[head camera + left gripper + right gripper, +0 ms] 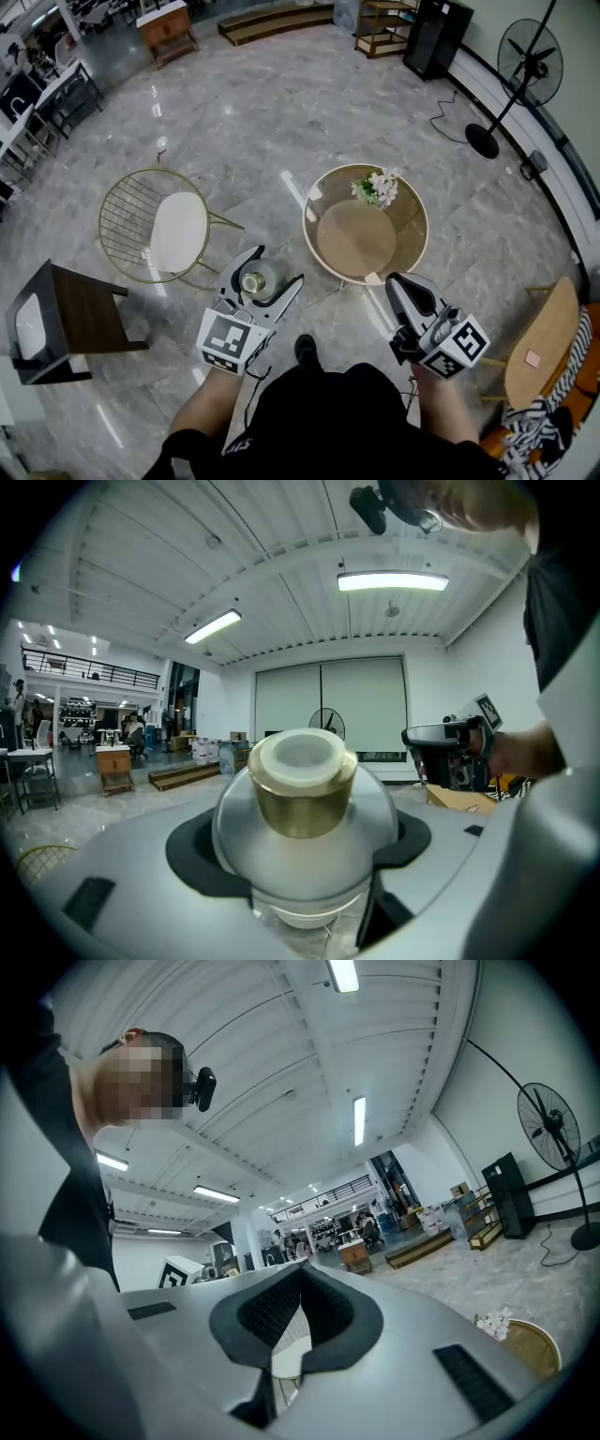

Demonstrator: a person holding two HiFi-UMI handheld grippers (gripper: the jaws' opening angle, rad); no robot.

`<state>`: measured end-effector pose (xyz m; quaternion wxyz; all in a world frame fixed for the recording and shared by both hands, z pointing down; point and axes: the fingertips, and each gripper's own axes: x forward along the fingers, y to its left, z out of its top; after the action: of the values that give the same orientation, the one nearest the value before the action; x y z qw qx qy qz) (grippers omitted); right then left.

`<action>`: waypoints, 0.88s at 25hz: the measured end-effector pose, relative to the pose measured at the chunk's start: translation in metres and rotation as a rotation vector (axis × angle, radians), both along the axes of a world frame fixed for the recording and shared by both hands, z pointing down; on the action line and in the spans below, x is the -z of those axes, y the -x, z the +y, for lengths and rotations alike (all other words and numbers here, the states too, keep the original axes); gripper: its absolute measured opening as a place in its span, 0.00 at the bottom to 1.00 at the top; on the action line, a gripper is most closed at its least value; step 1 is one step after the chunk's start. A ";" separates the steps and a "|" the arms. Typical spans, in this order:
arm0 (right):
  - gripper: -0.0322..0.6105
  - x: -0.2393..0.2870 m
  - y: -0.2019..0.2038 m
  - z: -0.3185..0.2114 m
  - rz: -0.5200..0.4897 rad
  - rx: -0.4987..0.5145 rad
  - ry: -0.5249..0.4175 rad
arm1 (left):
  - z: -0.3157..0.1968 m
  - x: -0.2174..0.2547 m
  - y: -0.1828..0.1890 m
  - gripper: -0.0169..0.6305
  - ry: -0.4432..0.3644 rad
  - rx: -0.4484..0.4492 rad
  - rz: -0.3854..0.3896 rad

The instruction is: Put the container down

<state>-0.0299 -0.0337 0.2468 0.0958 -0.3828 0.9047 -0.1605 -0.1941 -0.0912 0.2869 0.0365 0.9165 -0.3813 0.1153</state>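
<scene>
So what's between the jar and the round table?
Just the left gripper's own jaw beside the jar, then bare grey floor up to the round table, seen in the head view.

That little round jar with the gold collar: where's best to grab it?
Grip the jar by its round belly, from the sides, as the left claw does: it sits in the curved pads, and the narrower gold collar stands clear.

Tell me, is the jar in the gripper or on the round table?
In the left gripper: its jaws are shut on the jar, over the floor beside the round table.
</scene>
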 end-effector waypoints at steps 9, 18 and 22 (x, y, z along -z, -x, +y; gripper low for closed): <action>0.07 -0.017 -0.003 -0.043 0.000 -0.028 0.040 | -0.045 -0.018 -0.001 0.56 0.043 -0.022 0.012; 0.07 -0.040 -0.043 -0.108 -0.047 -0.018 0.069 | -0.104 -0.037 -0.038 0.56 0.085 -0.009 -0.014; 0.07 -0.052 -0.066 -0.150 -0.058 0.008 0.079 | -0.144 -0.043 -0.067 0.56 0.094 -0.003 -0.020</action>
<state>0.0364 -0.1839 0.2984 0.1060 -0.3778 0.8961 -0.2074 -0.1269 -0.2351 0.3297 0.0756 0.9132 -0.3743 0.1425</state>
